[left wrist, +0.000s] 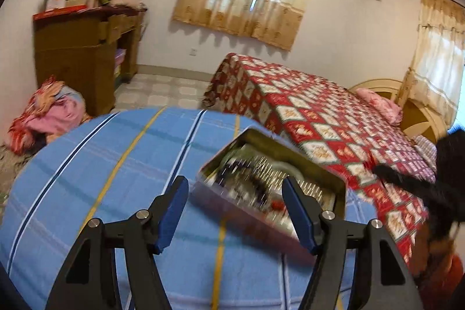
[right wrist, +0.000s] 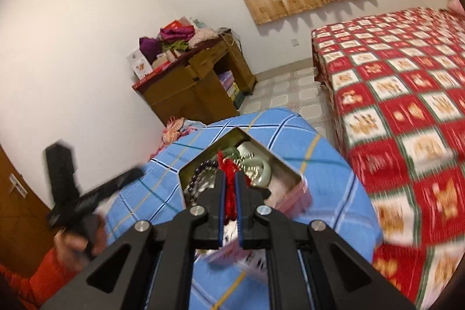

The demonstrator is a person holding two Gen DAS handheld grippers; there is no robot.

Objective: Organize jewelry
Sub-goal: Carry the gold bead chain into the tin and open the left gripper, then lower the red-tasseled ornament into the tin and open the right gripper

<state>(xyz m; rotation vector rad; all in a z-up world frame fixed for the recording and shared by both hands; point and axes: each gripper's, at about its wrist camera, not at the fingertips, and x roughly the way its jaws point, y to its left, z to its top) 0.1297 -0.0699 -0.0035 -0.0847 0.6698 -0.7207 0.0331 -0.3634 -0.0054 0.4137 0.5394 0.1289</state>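
My left gripper (left wrist: 235, 211) has its blue pads (left wrist: 174, 211) spread wide, nothing between them; the tin box (left wrist: 334, 182) sits at about one o'clock from it on the blue checked cloth (left wrist: 101, 164), contents blurred there. The right wrist view shows what the left cannot: my right gripper (right wrist: 230, 193) pinched on a red tassel (right wrist: 231, 195) above the tin box (right wrist: 293, 195), with dark beads (right wrist: 203, 167) at eleven o'clock and a pale green bangle (right wrist: 266, 173) at one o'clock inside; the red quilted bed (right wrist: 407, 106) lies at three o'clock.

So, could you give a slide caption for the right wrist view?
Right gripper shut on a red tassel above the open jewelry tin.
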